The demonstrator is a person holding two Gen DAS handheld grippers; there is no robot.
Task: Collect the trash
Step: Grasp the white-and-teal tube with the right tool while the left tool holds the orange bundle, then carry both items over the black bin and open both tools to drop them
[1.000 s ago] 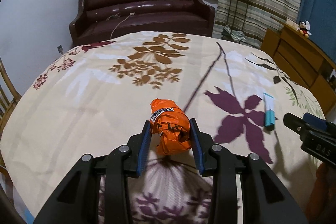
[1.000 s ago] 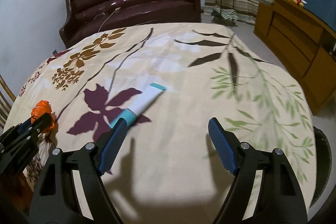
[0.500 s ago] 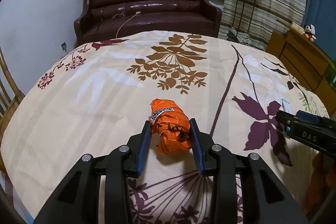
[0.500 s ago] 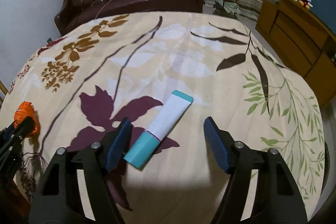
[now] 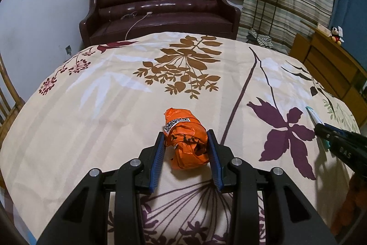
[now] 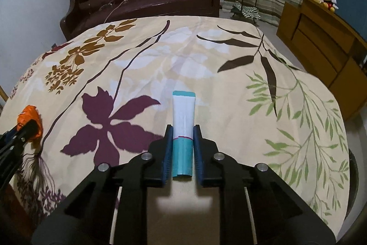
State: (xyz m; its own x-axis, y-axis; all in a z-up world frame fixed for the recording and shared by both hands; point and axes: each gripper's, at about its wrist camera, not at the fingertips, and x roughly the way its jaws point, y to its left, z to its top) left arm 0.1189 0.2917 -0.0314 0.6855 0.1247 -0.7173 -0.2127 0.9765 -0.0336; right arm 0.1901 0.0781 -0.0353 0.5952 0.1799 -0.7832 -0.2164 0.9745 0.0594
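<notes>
Right wrist view: at lower centre the right gripper (image 6: 182,148) clamps narrowly on a white-and-teal tube (image 6: 183,128) lying on the floral cloth (image 6: 229,88) — best lifted straight and level — while the left gripper (image 5: 186,153) pinches a crumpled orange wrapper (image 5: 187,139) mid-frame.

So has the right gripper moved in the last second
Yes. The right gripper slid left across the floral bedspread toward the purple flower print and shut on the teal and white tube.
</notes>
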